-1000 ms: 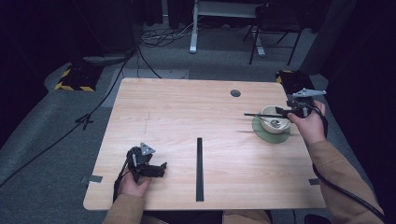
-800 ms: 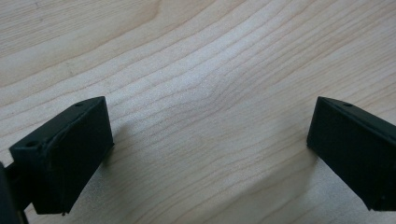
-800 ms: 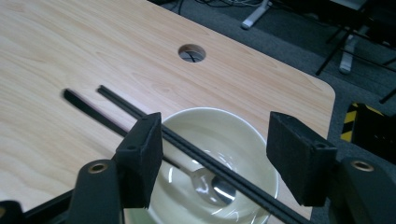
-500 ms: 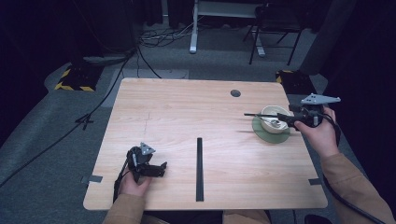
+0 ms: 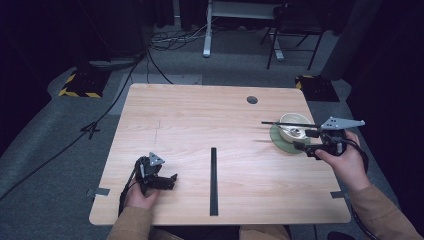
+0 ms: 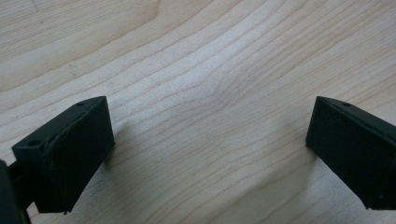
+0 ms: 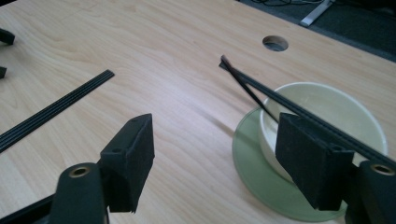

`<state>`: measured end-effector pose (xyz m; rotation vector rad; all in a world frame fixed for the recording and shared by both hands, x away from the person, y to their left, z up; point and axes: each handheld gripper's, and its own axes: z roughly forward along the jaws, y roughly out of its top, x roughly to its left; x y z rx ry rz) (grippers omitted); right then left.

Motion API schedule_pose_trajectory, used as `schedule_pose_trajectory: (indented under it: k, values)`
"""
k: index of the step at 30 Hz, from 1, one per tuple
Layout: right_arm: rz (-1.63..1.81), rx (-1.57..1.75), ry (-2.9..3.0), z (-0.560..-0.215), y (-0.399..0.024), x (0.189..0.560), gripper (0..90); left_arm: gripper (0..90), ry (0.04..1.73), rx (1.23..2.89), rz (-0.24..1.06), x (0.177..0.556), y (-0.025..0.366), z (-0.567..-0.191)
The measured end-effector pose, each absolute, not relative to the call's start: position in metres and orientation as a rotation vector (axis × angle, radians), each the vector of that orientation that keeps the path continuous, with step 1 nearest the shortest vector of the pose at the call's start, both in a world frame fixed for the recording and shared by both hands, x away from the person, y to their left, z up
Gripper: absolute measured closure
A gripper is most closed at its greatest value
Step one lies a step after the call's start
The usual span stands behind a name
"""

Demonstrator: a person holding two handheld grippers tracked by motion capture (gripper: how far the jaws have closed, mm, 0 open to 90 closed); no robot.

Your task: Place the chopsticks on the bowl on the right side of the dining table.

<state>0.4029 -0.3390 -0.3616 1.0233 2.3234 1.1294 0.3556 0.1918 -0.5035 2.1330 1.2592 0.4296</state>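
A pale bowl (image 5: 294, 132) sits on a green plate (image 5: 281, 143) at the counter's (image 5: 200, 120) right side, black chopsticks (image 5: 285, 123) laid across its rim. Nothing looks grasped yet: the right hand-held gripper (image 7: 224, 163) hovers beside it, jaws apart, while the left hand-held gripper (image 6: 205, 154) rests spread and empty near the front edge.

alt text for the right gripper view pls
The right gripper, jaws open, hovers over a wooden table beside a cream bowl on a green plate, with black chopsticks laid across the bowl. A black strip lies farther left.
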Motion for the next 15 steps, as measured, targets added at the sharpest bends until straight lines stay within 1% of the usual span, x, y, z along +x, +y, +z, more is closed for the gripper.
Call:
schedule_pose_trajectory:
  k: [12,15]
  values:
    - [1.103,1.049,2.395,-0.395,-0.331,0.392,21.3,0.7,1.214,2.158,0.418,0.358,0.198,-0.503]
    - [1.071,1.091,2.428,-0.406,-0.33,0.387,21.8,0.7,1.207,2.157,0.423,0.358,0.199,-0.504]
